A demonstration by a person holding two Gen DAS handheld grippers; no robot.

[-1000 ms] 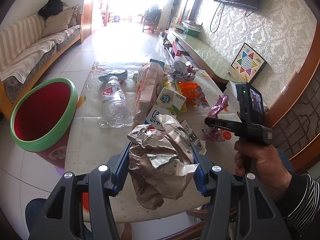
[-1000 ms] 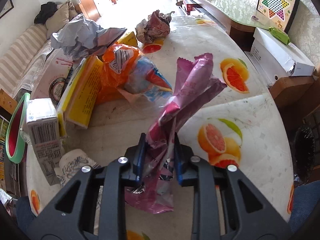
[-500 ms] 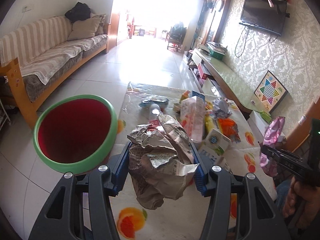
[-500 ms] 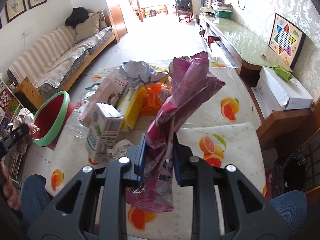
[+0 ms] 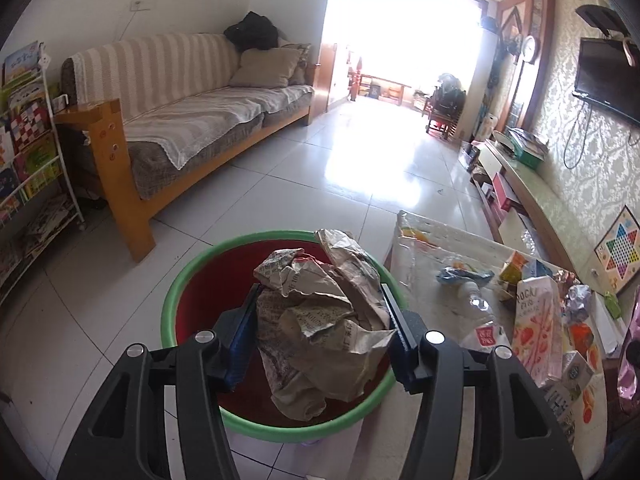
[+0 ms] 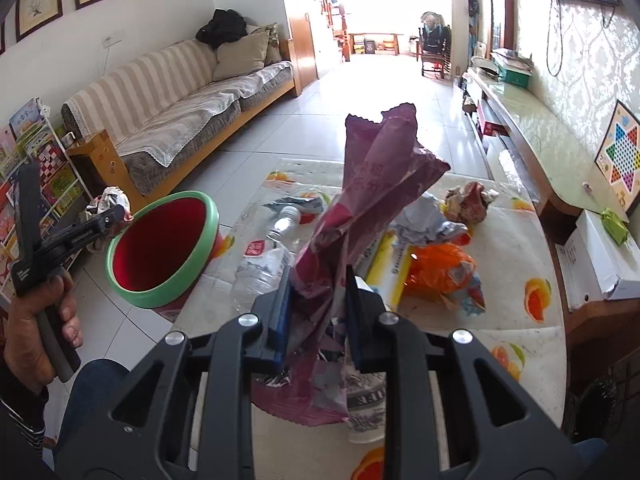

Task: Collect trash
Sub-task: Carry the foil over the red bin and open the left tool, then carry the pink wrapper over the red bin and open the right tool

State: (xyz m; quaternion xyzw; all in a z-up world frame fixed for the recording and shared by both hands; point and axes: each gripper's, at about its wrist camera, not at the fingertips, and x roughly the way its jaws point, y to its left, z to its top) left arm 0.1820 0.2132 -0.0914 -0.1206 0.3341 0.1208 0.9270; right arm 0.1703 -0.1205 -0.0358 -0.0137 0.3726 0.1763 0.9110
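Note:
My left gripper [image 5: 320, 336] is shut on a crumpled brown paper wad [image 5: 324, 320] and holds it right above the red trash bin with a green rim [image 5: 184, 280]. In the right wrist view the left gripper [image 6: 116, 212] hovers beside the bin [image 6: 160, 248] with the wad [image 6: 110, 200]. My right gripper [image 6: 318, 312] is shut on a purple foil wrapper [image 6: 372, 200] held upright above the table [image 6: 520, 240].
The table carries a plastic bottle [image 6: 264, 268], an orange bag [image 6: 440, 268], a yellow box [image 6: 388, 268], a pink Pocky box [image 5: 536, 328] and crumpled wrappers [image 6: 468, 200]. A sofa [image 5: 192, 120] stands left, a TV bench [image 6: 540, 140] right. A book rack [image 5: 28, 160] is far left.
My left gripper has swung left from over the table to above the bin, still holding the paper wad. My right gripper has lifted the purple wrapper higher off the table.

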